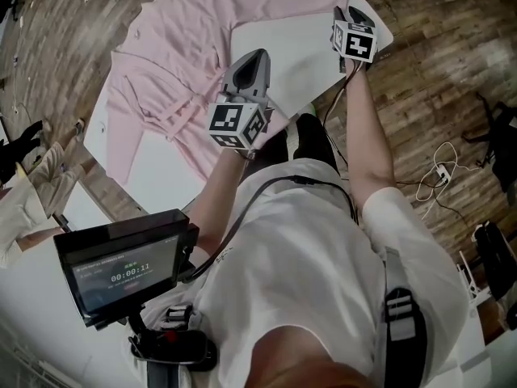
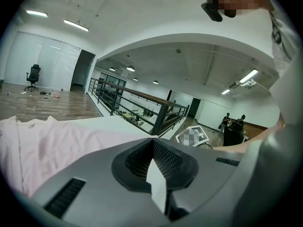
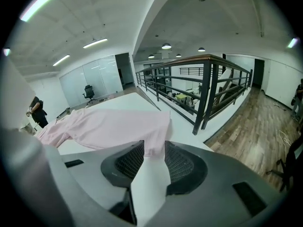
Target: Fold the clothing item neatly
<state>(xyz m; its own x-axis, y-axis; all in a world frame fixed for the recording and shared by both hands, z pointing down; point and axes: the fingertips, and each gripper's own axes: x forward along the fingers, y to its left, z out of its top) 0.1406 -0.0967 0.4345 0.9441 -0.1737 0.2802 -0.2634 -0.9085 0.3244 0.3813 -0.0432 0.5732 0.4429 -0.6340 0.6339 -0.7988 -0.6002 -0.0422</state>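
My right gripper [image 3: 151,148] has jaws apart near the shirt [image 3: 109,126] hem; my left gripper [image 2: 154,143] is closed, empty. Risk: I pinch one layer and the fold skews.

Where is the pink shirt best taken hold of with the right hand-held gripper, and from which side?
Probably at the near corner of the pink shirt, which lies flat and free on the white table. Come low from the table's bare side, where the right hand-held gripper faces that corner with its jaws apart.
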